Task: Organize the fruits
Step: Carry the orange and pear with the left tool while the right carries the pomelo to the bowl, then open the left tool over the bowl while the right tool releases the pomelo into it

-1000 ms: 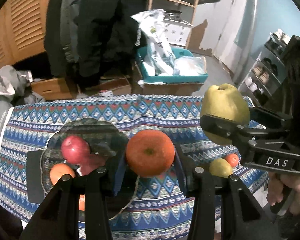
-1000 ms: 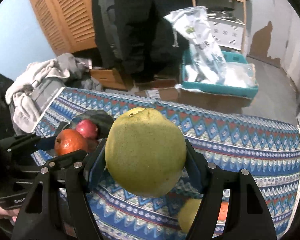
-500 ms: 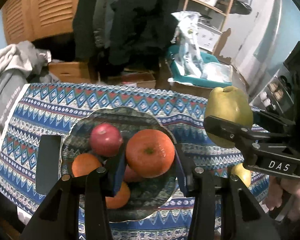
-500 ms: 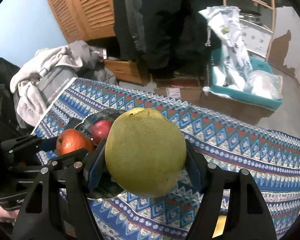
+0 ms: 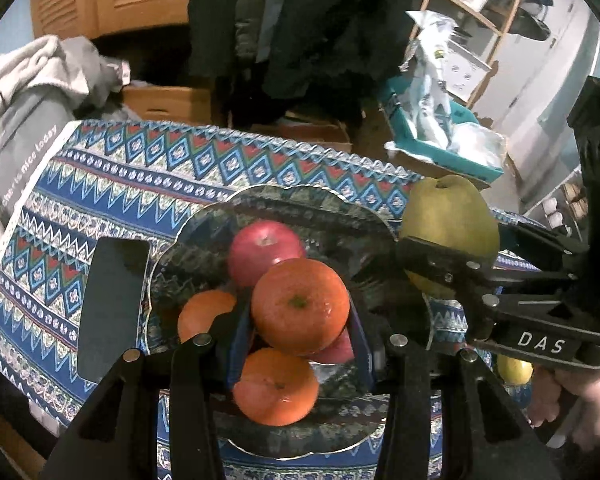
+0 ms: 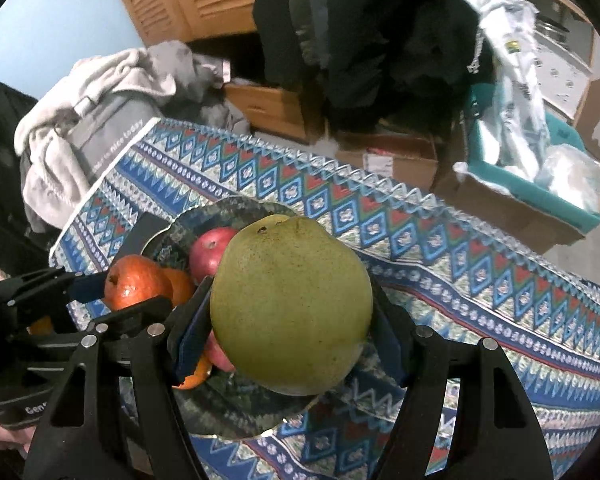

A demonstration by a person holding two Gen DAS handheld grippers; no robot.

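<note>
My left gripper (image 5: 300,312) is shut on an orange (image 5: 300,306) and holds it above a dark patterned plate (image 5: 300,204). The plate holds a red apple (image 5: 265,245), two more oranges (image 5: 204,312) and another red fruit, partly hidden. My right gripper (image 6: 292,320) is shut on a large green pear (image 6: 292,308), held over the plate's right edge (image 6: 236,208). The pear also shows in the left wrist view (image 5: 450,224). The held orange shows in the right wrist view (image 6: 134,282).
A patterned blue cloth (image 5: 140,168) covers the table. A black phone (image 5: 110,302) lies left of the plate. A small yellow fruit (image 5: 514,370) sits on the cloth to the right. Clothes, cardboard boxes and a teal bin (image 5: 440,152) stand beyond the far edge.
Both grippers have moved left with their fruit. The orange is now over the middle of the plate and the pear over its right edge.
</note>
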